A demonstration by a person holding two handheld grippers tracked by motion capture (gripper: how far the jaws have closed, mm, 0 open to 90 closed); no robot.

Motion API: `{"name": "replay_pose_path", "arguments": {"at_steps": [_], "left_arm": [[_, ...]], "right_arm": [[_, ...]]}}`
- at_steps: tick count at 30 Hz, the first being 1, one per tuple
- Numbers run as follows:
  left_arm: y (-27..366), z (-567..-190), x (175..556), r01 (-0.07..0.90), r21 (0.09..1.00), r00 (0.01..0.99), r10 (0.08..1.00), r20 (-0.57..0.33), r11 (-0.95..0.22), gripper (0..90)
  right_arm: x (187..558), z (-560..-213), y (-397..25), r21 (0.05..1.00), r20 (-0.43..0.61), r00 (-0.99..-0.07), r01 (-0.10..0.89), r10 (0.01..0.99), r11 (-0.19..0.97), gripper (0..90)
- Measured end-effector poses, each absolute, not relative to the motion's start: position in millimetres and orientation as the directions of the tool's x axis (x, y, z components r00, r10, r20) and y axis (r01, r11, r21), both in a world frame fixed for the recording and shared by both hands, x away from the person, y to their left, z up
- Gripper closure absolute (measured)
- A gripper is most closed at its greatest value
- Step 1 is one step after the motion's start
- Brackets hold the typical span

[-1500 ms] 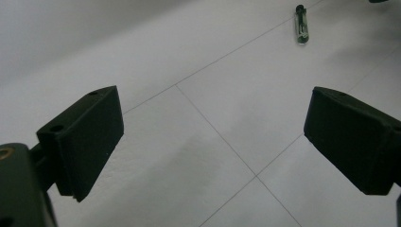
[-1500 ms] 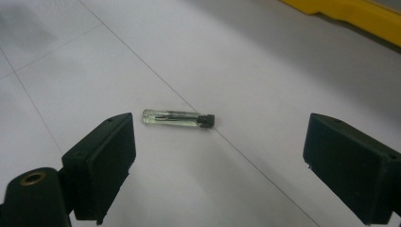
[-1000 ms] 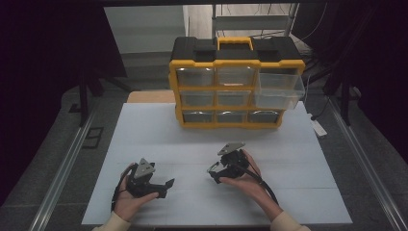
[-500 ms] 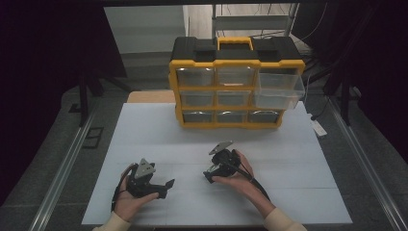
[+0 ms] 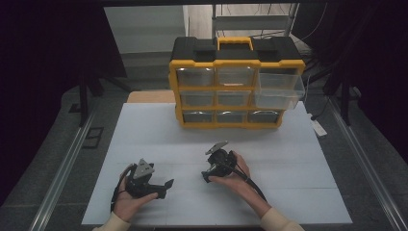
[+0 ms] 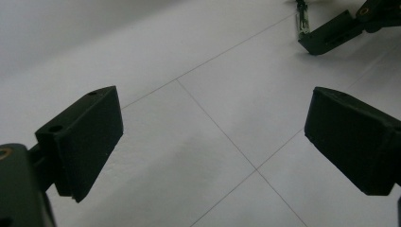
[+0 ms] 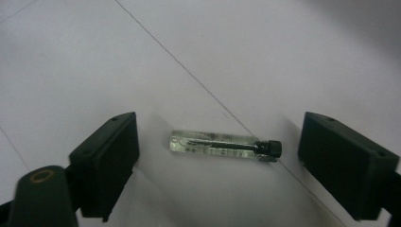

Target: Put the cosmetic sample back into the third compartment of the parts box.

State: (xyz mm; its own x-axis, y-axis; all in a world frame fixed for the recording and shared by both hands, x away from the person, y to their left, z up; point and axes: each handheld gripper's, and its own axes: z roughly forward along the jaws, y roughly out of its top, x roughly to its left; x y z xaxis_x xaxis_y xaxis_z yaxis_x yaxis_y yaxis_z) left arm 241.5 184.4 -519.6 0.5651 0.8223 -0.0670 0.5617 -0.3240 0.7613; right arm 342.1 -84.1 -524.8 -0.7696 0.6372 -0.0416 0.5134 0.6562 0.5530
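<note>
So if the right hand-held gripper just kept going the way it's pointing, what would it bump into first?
Most likely the small glass vial with a black cap. It lies flat on the white table, crosswise between the open jaws of the right hand-held gripper. How near it is, I cannot judge.

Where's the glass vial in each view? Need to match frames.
Right gripper view: glass vial at centre, lying flat between the open jaws.
Left gripper view: top right edge, beside the other gripper's jaw.
High view: too small to make out; look at the tips of the right hand-held gripper.
Shared landmark: the right hand-held gripper's black jaws.
</note>
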Motion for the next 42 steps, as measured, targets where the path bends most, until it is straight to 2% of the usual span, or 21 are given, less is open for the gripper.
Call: {"name": "replay_pose_path", "arguments": {"at_steps": [5, 8, 12, 23, 42], "left_arm": [[185.7, -520.7, 242.2, 0.566, 0.759, 0.561, 0.825, -0.067, -0.323, 5.7], [186.8, -520.1, 241.5, 0.564, 0.761, 0.556, 0.829, -0.063, -0.321, 5.7], [187.6, -519.5, 240.7, 0.562, 0.764, 0.554, 0.83, -0.064, -0.317, 5.7], [188.6, -519.6, 240.8, 0.561, 0.765, 0.551, 0.832, -0.061, -0.316, 5.7], [186.7, -520.8, 240.9, 0.56, 0.766, 0.551, 0.832, -0.061, -0.315, 5.9]], "right_arm": [[341.0, -522.8, -84.4, 0.556, -0.044, -0.763, 0.518, 0.645, 0.65, 24.4], [340.5, -520.7, -85.9, 0.557, -0.043, -0.757, 0.523, 0.651, 0.645, 34.2], [339.6, -520.0, -86.1, 0.561, -0.041, -0.759, 0.521, 0.65, 0.643, 39.6], [340.3, -519.5, -89.0, 0.577, -0.032, -0.757, 0.519, 0.653, 0.63, 39.9], [332.5, -485.3, -120.5, 0.701, 0.003, -0.767, 0.459, 0.641, 0.545, 39.9]]}}
